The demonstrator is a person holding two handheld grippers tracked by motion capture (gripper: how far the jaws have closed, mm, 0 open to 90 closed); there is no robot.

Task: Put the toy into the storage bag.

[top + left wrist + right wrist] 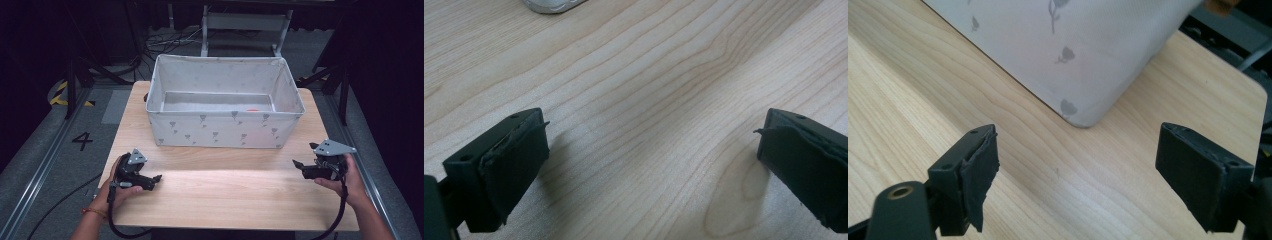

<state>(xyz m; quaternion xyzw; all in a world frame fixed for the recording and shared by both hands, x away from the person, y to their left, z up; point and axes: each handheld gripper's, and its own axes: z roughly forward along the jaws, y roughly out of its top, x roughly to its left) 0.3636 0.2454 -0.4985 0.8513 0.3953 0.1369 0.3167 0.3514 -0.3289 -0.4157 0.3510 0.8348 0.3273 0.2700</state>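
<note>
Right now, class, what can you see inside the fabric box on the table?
Inside the fabric box shows a pale grey floor and a small orange thing near its right end. The front wall hides the nearest part of the floor.

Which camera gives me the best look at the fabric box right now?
The high view: it shows the whole fabric box on the table, open top, rim and inside. The right gripper view catches one patterned side wall and a bottom corner beyond its open jaws. The left gripper view has just a pale sliver at its top edge.

Grey fabric bin [220, 131], upright, open, table centre
</note>
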